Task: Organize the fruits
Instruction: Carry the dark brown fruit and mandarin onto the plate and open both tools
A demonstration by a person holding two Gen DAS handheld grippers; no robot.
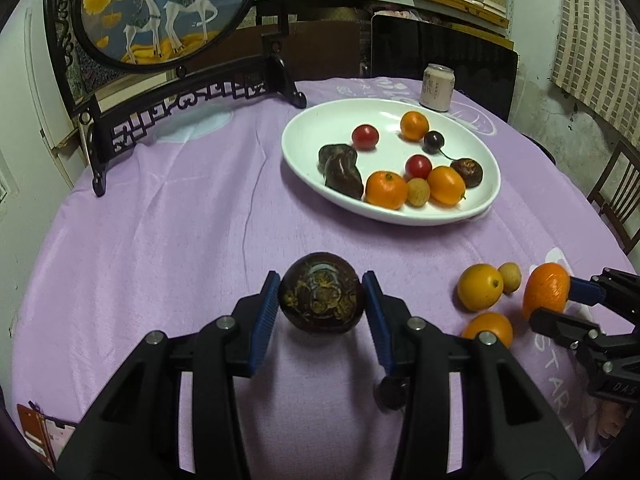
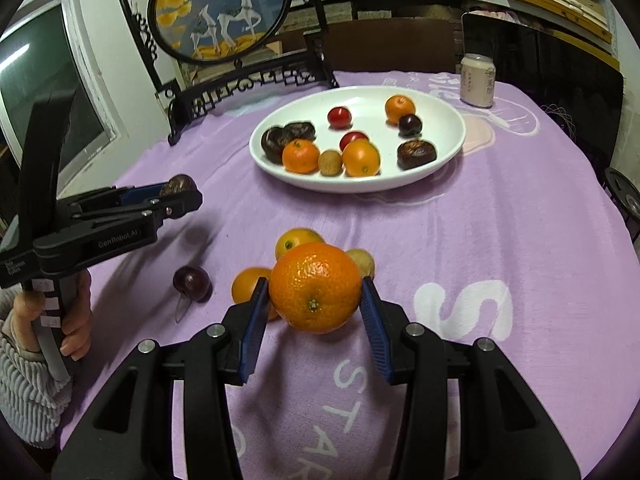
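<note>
My left gripper (image 1: 320, 298) is shut on a dark brown passion fruit (image 1: 321, 294), held just above the purple cloth; the right wrist view shows the same gripper (image 2: 180, 192) from the side. My right gripper (image 2: 314, 290) is shut on a mandarin (image 2: 315, 286), lifted off the cloth, and appears at the right edge of the left wrist view (image 1: 548, 300). A white oval plate (image 1: 304, 128) (image 2: 440, 100) farther back holds several fruits: oranges, cherry tomatoes, dark fruits, a longan. Loose on the cloth lie two oranges (image 2: 298, 240) (image 2: 248, 282), a longan (image 2: 362, 262) and a dark cherry (image 2: 192, 282).
A black carved stand with a round deer painting (image 1: 160, 12) rises at the back left. A pale drink can (image 1: 436, 86) stands behind the plate. A hand in a grey ribbed sleeve (image 2: 24, 368) grips the left tool's handle. A wooden chair (image 1: 616, 196) is at the right.
</note>
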